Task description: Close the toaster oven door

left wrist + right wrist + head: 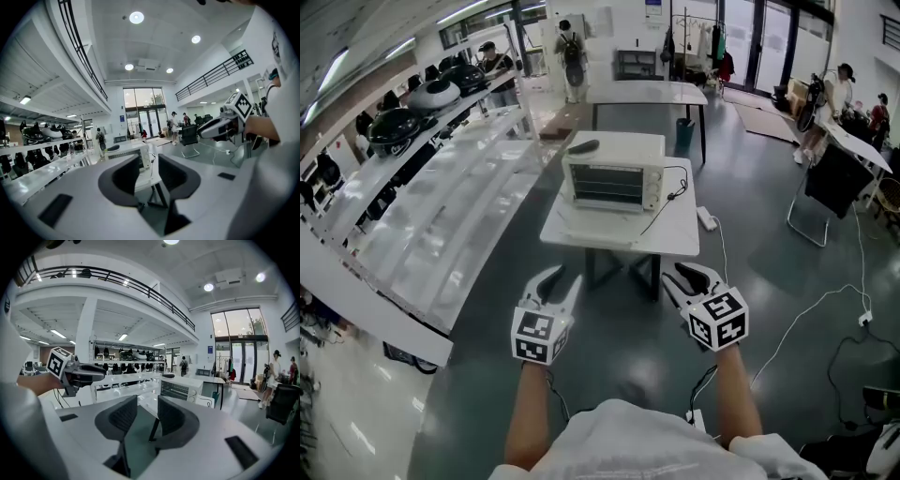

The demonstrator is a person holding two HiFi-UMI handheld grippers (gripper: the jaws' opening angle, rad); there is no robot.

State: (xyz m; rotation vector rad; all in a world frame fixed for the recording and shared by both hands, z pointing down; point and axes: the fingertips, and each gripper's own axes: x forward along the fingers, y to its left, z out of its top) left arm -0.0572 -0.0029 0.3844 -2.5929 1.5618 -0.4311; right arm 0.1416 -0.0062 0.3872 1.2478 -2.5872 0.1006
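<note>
Head view: a white box-shaped toaster oven (614, 172) sits at the back of a small white square surface (675, 230), centre of a big hall w/ glossy grey floor (769, 281). Its door looks dropped flat in front. A black cable (661, 208) runs off the oven's right side. Long white shelving (422, 216) lines the left; people stand far back. The left gripper (564, 277) and right gripper (684, 278) hang short of the surface, well apart from the oven.

Left gripper view: dark fingers (124, 176) spread apart, nothing between; the oven (126, 148) shows beyond the gap.

Right gripper view: fingers (171, 416) likewise apart and empty; the oven (180, 387) is ahead, slightly right. Tall glass doors (239, 357) at the far wall.
</note>
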